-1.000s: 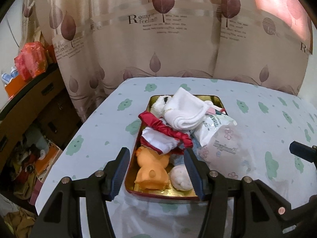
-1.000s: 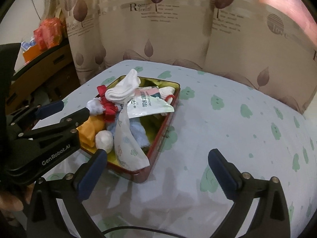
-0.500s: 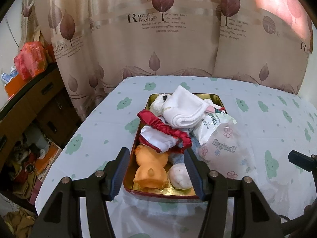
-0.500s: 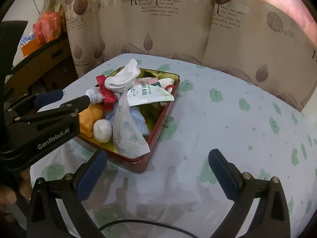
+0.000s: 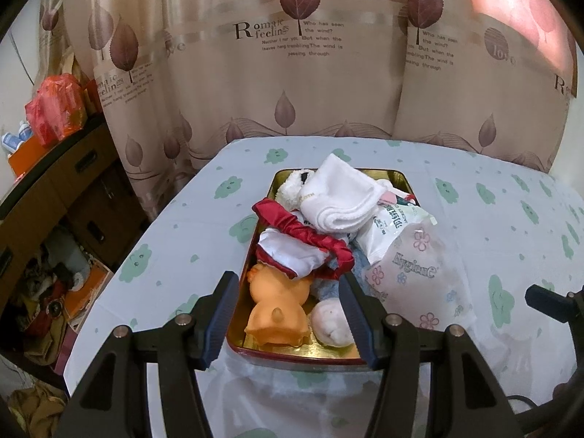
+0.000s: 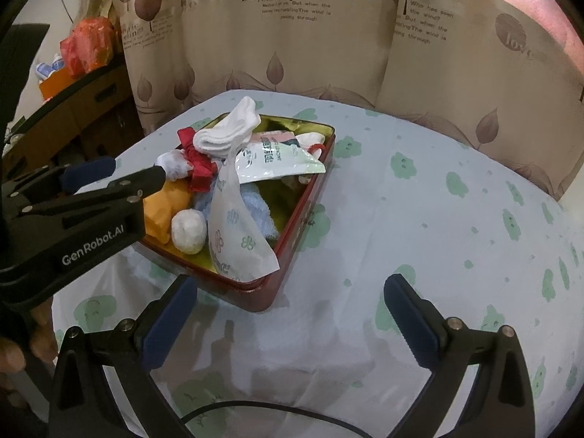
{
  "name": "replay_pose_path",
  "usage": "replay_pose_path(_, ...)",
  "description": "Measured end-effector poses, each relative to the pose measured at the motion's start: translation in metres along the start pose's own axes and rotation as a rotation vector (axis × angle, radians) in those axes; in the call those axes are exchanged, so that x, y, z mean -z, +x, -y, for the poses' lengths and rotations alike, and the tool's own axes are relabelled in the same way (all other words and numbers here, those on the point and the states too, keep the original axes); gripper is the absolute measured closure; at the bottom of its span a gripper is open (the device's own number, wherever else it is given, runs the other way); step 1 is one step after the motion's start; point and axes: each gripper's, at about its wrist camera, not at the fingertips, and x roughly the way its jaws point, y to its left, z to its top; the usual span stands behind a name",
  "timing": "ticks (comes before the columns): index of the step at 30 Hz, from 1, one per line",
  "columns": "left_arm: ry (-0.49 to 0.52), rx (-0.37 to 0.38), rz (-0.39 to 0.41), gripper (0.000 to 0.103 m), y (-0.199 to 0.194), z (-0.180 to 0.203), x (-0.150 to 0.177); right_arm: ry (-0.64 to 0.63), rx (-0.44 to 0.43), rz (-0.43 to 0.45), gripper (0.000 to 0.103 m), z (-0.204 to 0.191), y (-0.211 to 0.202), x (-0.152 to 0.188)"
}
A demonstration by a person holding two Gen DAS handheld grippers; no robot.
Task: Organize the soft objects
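Observation:
A red tin with a gold inside (image 5: 328, 358) (image 6: 310, 189) sits on the table, piled with soft things: an orange plush (image 5: 277, 310) (image 6: 160, 211), a white ball (image 5: 332, 323) (image 6: 188, 231), a red ribbon (image 5: 310, 235) (image 6: 199, 169), white socks (image 5: 339, 197) (image 6: 230, 131), a blue cloth (image 6: 259, 215) and tissue packs (image 5: 416, 270) (image 6: 237, 241). My left gripper (image 5: 288, 319) (image 6: 113, 175) is open and empty, its fingers over the tin's near end around the plush. My right gripper (image 6: 288, 323) is open and empty above the tablecloth, right of the tin.
The table has a pale blue cloth with green prints (image 6: 438, 219). A leaf-print curtain (image 5: 310, 65) hangs close behind. A wooden cabinet (image 5: 54, 182) with a red bag (image 5: 54, 109) stands at the left, with clutter on the floor (image 5: 54, 292).
Both grippers have drawn slightly back and up; the tin sits a little farther away in both views. Both stay open. The objects in the tin have not moved.

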Motion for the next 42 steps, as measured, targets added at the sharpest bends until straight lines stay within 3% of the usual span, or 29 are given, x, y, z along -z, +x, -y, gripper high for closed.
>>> replay_pose_path(42, 0.01, -0.001, -0.002, 0.045, 0.0003, -0.0006, 0.0019, 0.0, -0.012, -0.026, 0.002, -0.0011, 0.0051, 0.0056)
